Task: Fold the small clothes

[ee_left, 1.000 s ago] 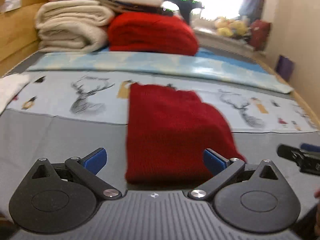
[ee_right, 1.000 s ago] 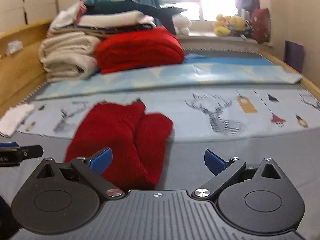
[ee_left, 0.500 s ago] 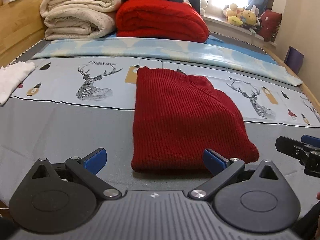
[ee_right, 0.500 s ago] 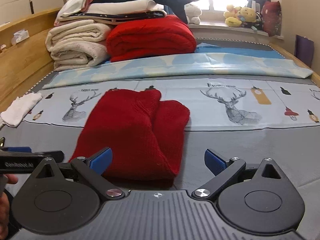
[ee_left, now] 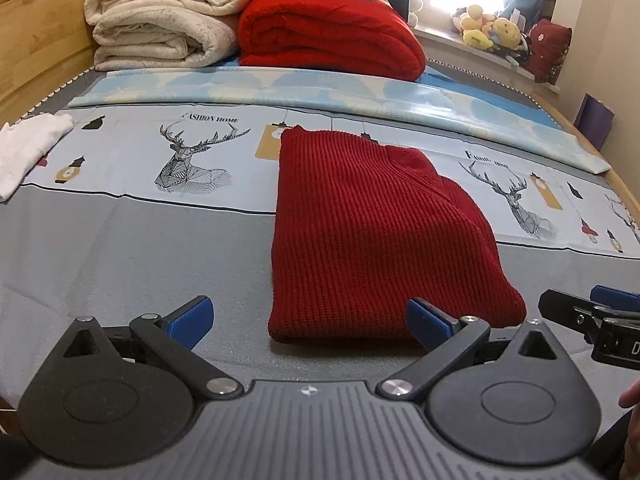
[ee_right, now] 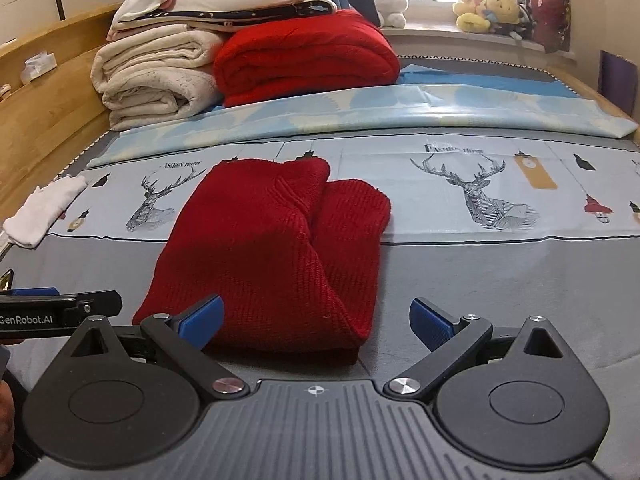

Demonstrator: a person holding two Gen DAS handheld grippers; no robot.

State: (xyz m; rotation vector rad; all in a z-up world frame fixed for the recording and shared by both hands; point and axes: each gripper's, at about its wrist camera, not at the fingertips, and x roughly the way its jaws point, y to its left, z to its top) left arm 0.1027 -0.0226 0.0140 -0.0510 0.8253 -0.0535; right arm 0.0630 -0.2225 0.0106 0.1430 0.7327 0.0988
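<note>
Red knit sweater (ee_left: 372, 232) lies folded on the bed (ee_left: 120, 248), partly on grey sheet, partly on the deer-print strip, just ahead of both tools. Left tool (ee_left: 308, 316): blue pads wide apart, nothing between them; its right pad overlaps sweater's near hem in view, can't tell if touching. Right tool (ee_right: 316, 316): also spread wide, empty; left pad sits in front of sweater's near left corner. In right wrist view the sweater (ee_right: 272, 248) shows a second folded layer sticking out on the right; near edge partly hidden behind tool body. White cloth (ee_left: 28, 148) at left edge of bed, cut off by frame. Stacked blankets (ee_left: 248, 20) at far end, tops cropped. Plush toys (ee_right: 488, 8) on sill, washed out by window glare.
</note>
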